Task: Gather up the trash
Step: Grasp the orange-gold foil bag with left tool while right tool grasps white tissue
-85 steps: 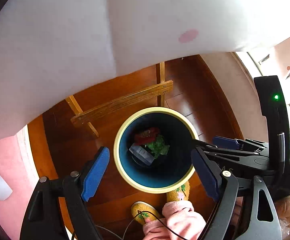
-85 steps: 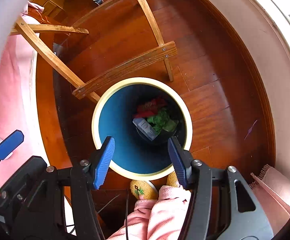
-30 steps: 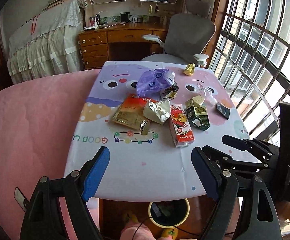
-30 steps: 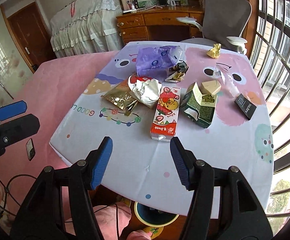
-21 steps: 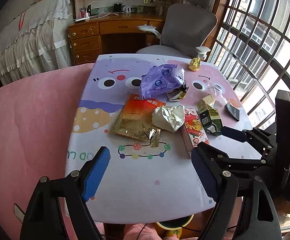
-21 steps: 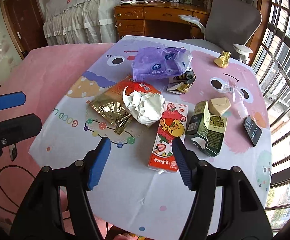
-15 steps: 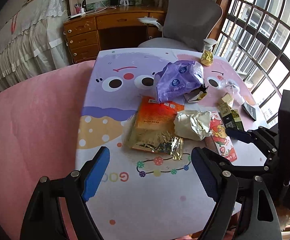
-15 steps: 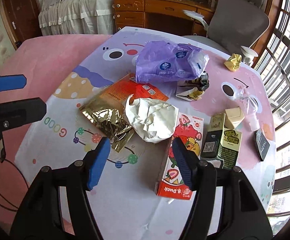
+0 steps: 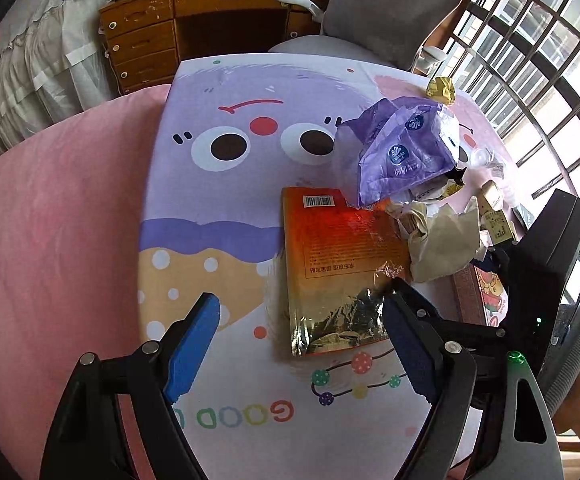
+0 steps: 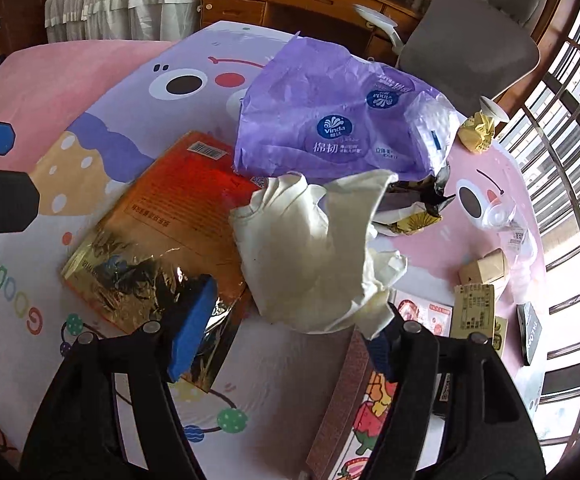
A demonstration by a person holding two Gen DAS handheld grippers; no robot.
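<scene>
Both parted hand-held grippers have closed in; right one (image 10: 285, 320) straddles crumpled white paper (image 10: 314, 248).

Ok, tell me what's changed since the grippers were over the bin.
Both grippers rose from the bin to the table and closed in on the trash. The left gripper now hovers open at the gold pouch; the right gripper is open around the crumpled paper. Nothing is gripped yet. The trash on the table lies as before.
</scene>
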